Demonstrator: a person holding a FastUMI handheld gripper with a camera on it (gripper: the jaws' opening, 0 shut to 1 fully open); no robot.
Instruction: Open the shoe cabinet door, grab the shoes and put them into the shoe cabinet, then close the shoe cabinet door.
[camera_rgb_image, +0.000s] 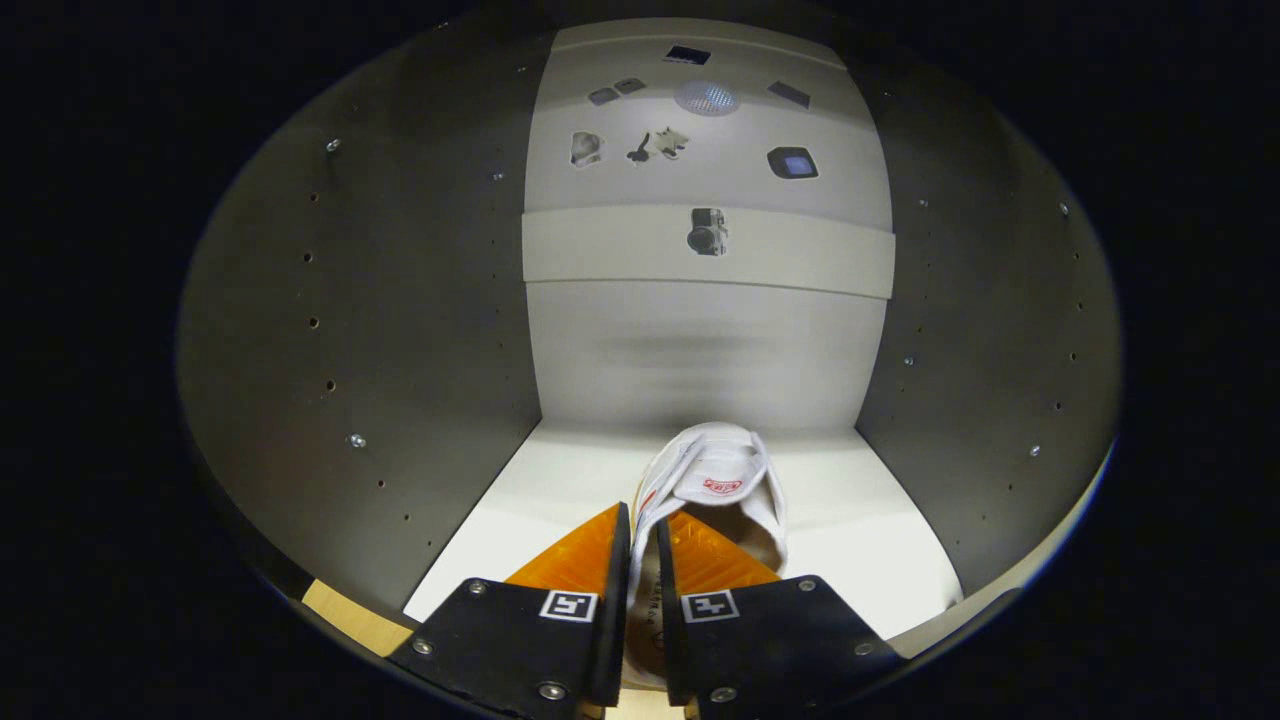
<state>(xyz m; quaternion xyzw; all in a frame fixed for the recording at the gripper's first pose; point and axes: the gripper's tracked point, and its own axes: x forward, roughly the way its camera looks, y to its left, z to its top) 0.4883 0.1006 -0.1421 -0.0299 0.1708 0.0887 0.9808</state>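
White fabric of the shoe (715, 480) is being pinched at its side wall by the gripper (643, 530), both fingers pressing on it. The shoe is being held inside the shoe cabinet (380, 330), over its pale floor panel (530, 500), toe pointing toward the back panel (700, 350).

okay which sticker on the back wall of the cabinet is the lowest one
The camera sticker, alone on the lower back panel; the other stickers sit higher. The tongs grip the white shoe.
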